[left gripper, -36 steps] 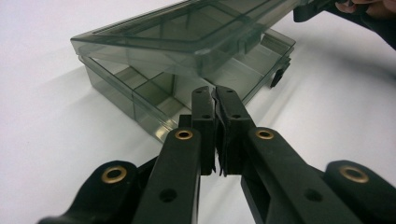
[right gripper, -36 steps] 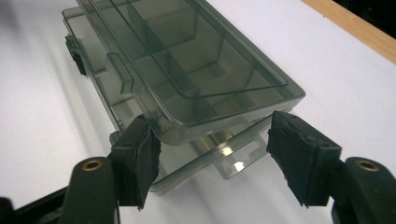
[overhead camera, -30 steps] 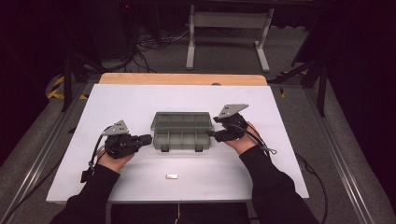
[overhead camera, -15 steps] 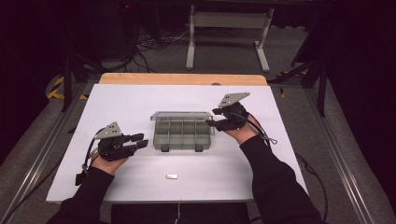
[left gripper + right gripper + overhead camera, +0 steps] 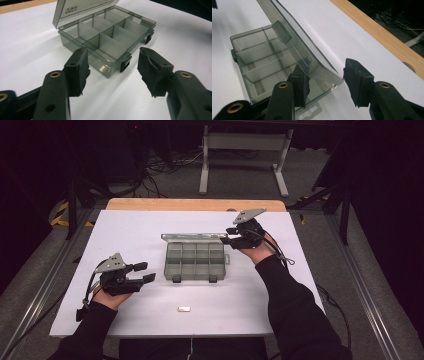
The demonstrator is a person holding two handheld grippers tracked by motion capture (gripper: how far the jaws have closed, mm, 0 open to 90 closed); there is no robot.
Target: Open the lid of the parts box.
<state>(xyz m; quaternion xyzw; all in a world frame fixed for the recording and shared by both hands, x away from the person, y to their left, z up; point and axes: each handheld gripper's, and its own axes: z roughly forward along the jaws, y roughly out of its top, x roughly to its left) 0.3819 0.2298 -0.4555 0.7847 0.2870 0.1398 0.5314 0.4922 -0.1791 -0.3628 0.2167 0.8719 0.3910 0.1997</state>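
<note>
Lid [image 5: 294, 45] raised further, smoky translucent plastic box [image 5: 195, 261], both grippers released, right gripper [image 5: 325, 82] straddling lid corner

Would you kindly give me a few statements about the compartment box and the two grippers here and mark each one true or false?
1. The box has its lid raised. True.
2. The left gripper clamps the box's front latch. False: its jaws are open, short of the box.
3. The compartments hold screws. False: they look empty.
4. A small white piece lies on the table nearer the person than the box. True.
5. The right gripper is at the lid's corner. True.
</note>
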